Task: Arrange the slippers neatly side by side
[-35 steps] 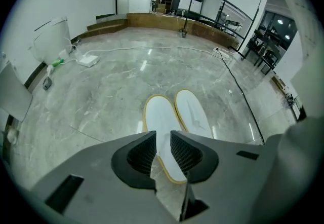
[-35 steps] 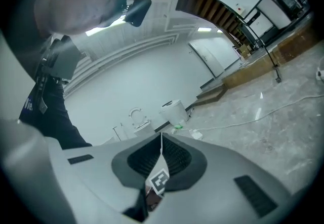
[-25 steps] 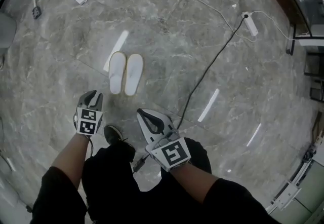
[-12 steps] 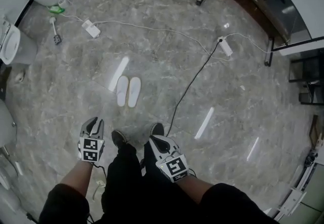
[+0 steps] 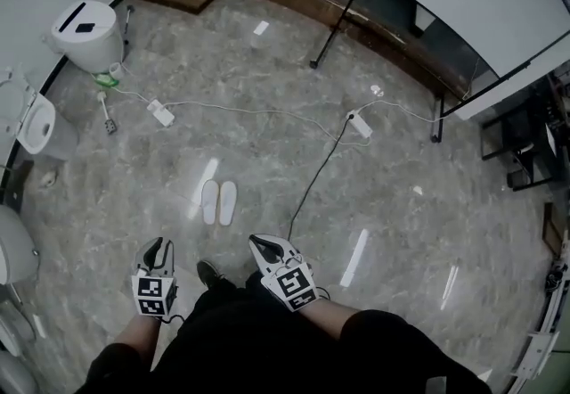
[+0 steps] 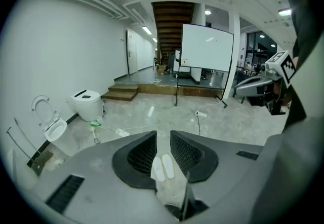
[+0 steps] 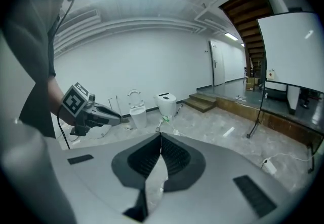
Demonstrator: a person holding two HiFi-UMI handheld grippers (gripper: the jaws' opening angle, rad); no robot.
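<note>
— Gripping anything?
— Nothing. Gaping partway at the left tongs [image 5: 158, 247], pinched shut and empty at the right tongs [image 5: 258, 243].
— And where to find the slippers [image 5: 218, 202]?
— Down on the floor [image 5: 267, 71], ahead and slightly left, well apart from both tongs, nearer the left. Lying side by side already, long axes pointing away. No containers in play.

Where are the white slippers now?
In the head view the slippers lie side by side on the floor ahead of the left gripper, left of the black cable.
</note>
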